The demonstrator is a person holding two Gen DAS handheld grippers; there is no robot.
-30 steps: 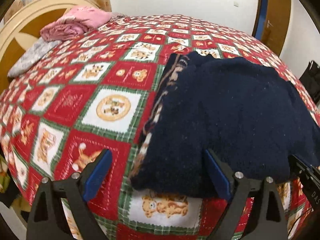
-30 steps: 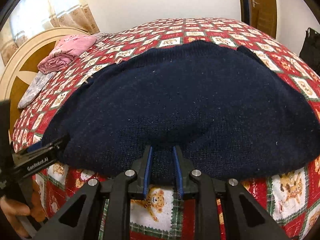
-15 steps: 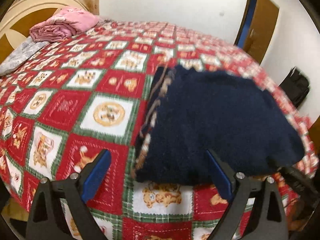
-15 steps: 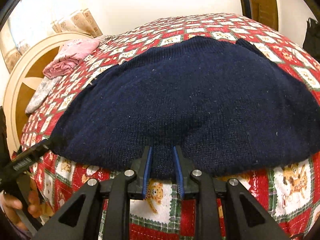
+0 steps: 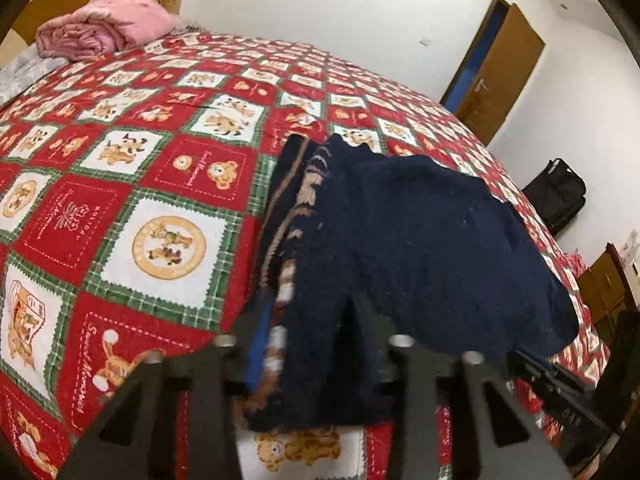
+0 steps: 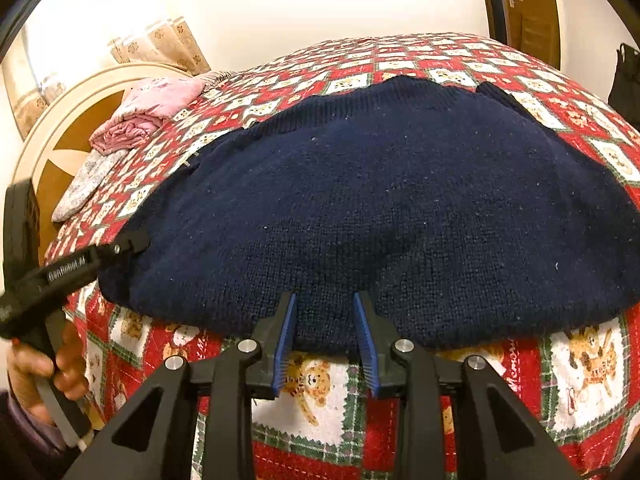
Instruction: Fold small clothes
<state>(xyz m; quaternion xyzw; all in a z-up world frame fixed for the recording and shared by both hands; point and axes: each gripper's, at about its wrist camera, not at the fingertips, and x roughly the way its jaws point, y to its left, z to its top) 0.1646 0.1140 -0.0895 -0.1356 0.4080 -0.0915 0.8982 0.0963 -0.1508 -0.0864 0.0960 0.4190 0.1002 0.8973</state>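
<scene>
A dark navy knit sweater (image 6: 400,208) lies spread on the red patchwork bedspread (image 6: 440,52). In the left wrist view the sweater (image 5: 420,248) shows a tan patterned edge on its left side. My left gripper (image 5: 304,328) is shut on the sweater's near left corner, with cloth bunched between the fingers. It also shows in the right wrist view (image 6: 132,244) at the sweater's left edge. My right gripper (image 6: 324,312) is shut on the sweater's near hem at its middle.
A folded pink garment (image 5: 104,28) and a grey one (image 6: 88,180) lie by the wooden headboard (image 6: 52,148). A brown door (image 5: 500,68) and a black bag (image 5: 556,196) stand at the right. A person's hand (image 6: 44,368) holds the left gripper handle.
My left gripper has moved right onto the sweater's corner and closed on it. My right gripper stays clamped on the hem, its fingers now a little wider apart.
</scene>
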